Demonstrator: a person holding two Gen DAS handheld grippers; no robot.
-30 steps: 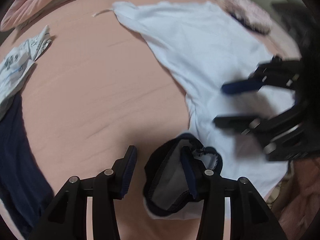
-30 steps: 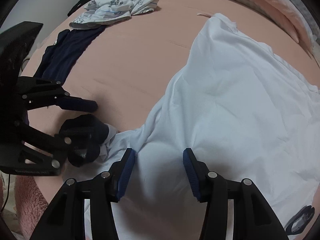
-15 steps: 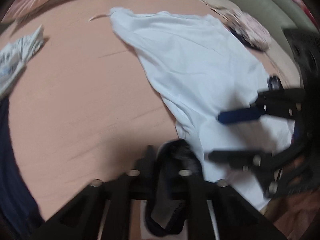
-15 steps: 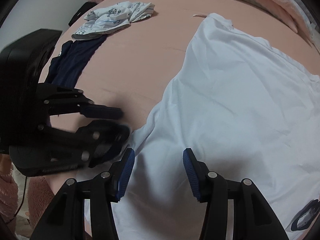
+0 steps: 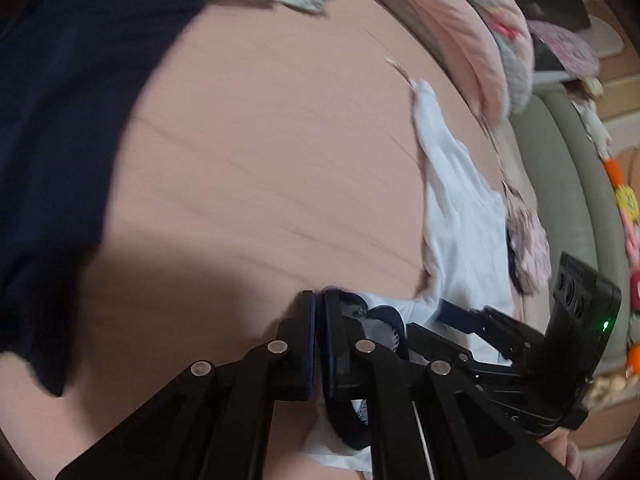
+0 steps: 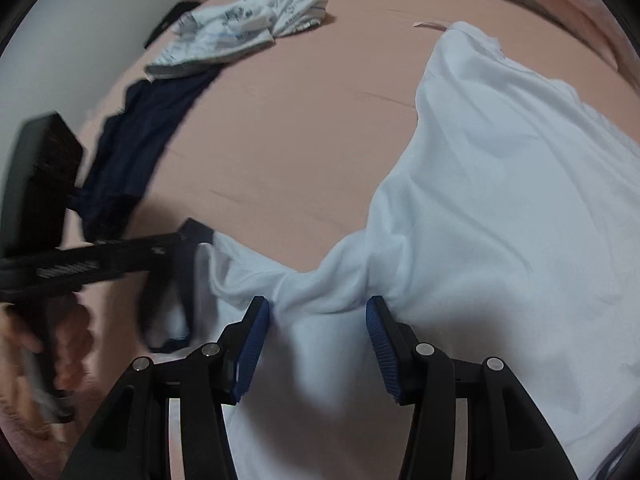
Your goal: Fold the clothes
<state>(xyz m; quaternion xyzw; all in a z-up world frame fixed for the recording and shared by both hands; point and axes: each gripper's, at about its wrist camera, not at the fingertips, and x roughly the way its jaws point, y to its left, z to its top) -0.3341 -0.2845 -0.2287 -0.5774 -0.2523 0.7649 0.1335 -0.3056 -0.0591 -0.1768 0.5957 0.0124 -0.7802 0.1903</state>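
Note:
A white T-shirt (image 6: 500,200) lies spread on the pink bed sheet (image 6: 300,140), and in the left wrist view the T-shirt (image 5: 460,220) runs up the right side. Its sleeve ends in a navy cuff (image 5: 384,314). My left gripper (image 5: 318,308) is shut on that cuff, pads pressed together. In the right wrist view the left gripper (image 6: 176,240) holds the sleeve stretched out to the left. My right gripper (image 6: 316,320) stands open, its pads either side of a bunched ridge of the shirt near the armpit; the left wrist view shows this gripper (image 5: 436,320) close beside the cuff.
A navy garment (image 6: 136,148) lies at the bed's left side, with a crumpled printed white garment (image 6: 240,28) beyond it. Pink pillows (image 5: 460,20) line the far edge. A hand (image 6: 60,340) holds the left gripper at the lower left.
The left gripper closed on the navy cuff, then rolled and swung left, drawing the sleeve out from the shirt. The right gripper stayed open and shifted slightly over the shirt.

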